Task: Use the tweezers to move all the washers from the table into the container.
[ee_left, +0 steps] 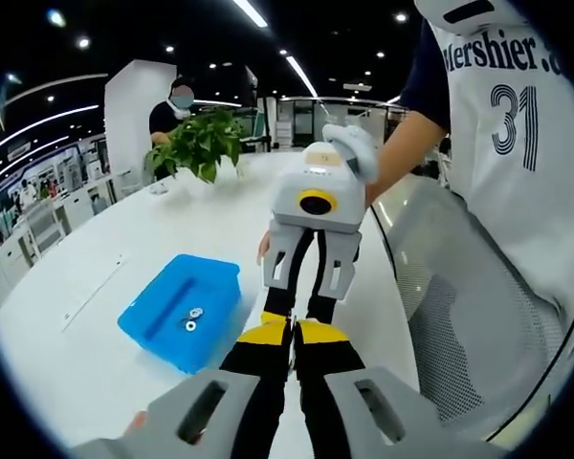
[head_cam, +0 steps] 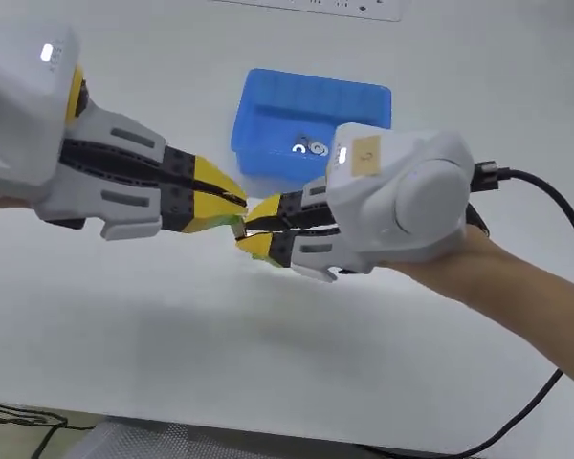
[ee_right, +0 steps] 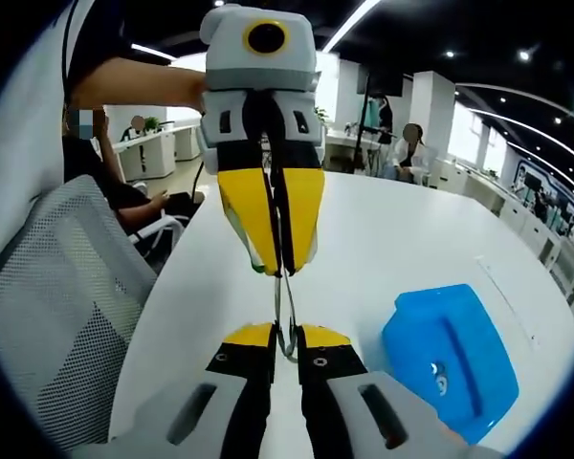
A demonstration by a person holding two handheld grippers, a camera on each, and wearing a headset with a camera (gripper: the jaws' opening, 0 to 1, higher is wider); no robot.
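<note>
Thin metal tweezers (ee_right: 283, 306) stretch between two hand-held grippers that meet tip to tip at the centre of the head view, above a white table (head_cam: 172, 316). In the right gripper view, the right gripper (ee_right: 285, 332) has its yellow-padded jaws drawn together on the tweezers' looped end at lower centre. The prongs run up the frame into the closed yellow jaws of the left gripper (ee_right: 282, 270), which faces the camera from the top.

In the head view the left gripper (head_cam: 240, 200) reaches in from the left edge. The right gripper (head_cam: 253, 226) comes in from the right, carried level by a person's hand (head_cam: 459, 258) on an outstretched forearm, with a black cable (head_cam: 555, 206) trailing off it.

A blue rectangular plastic container (head_cam: 268, 115) stands on the table just above the meeting tips. Small metal washers (head_cam: 306, 148) lie together on its floor. The same container sits at lower left of the left gripper view (ee_left: 153, 330) and at lower right of the right gripper view (ee_right: 478, 325), washers visible in both (ee_left: 191, 318) (ee_right: 438, 373).

A grey mesh chair (ee_right: 48, 316) stands at left of the right gripper view.
</note>
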